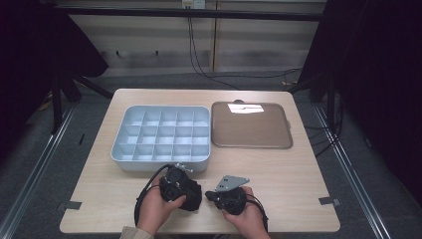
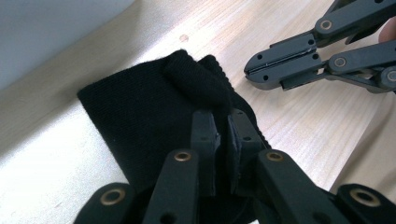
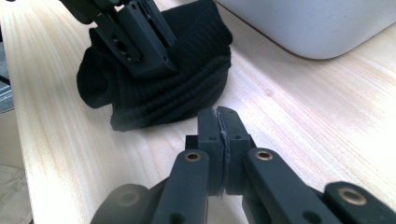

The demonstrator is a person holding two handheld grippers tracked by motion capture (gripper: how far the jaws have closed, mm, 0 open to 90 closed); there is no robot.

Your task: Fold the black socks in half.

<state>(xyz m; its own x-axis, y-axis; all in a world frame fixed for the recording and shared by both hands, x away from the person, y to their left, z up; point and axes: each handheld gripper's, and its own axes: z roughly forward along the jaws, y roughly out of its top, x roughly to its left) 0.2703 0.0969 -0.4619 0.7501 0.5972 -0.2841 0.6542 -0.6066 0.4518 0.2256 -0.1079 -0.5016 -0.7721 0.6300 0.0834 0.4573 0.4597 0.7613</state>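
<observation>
Cloth was what I had to deal with: a black knitted sock (image 1: pixel 191 191), bunched up on the counter (image 1: pixel 278 169) near its front edge, just in front of the grey compartment tray (image 1: pixel 161 137) and well apart from the brown lid (image 1: pixel 251 125) lying beside that tray. I judged it light, soft and limp, with nothing stiff in it, so it would sag and unroll the moment I lifted it by one layer, though the ribbed knit should not slip between the pads. The left gripper (image 2: pixel 223 123) sat over the bundle with its fingers narrowed to a thin slit, seemingly pinching a fold of the knit near the rounded roll on top; I could not be fully sure how much cloth was caught. The right gripper (image 3: pixel 219 121) hovered over bare wood just beside the sock, fingers pressed together on nothing. Were I to choose a hold, I would take the thick rolled cuff, where several layers stack, and use the second gripper on the opposite edge to keep the bundle from falling open. I could read no brand, label or writing on the sock, the tray or the lid.
</observation>
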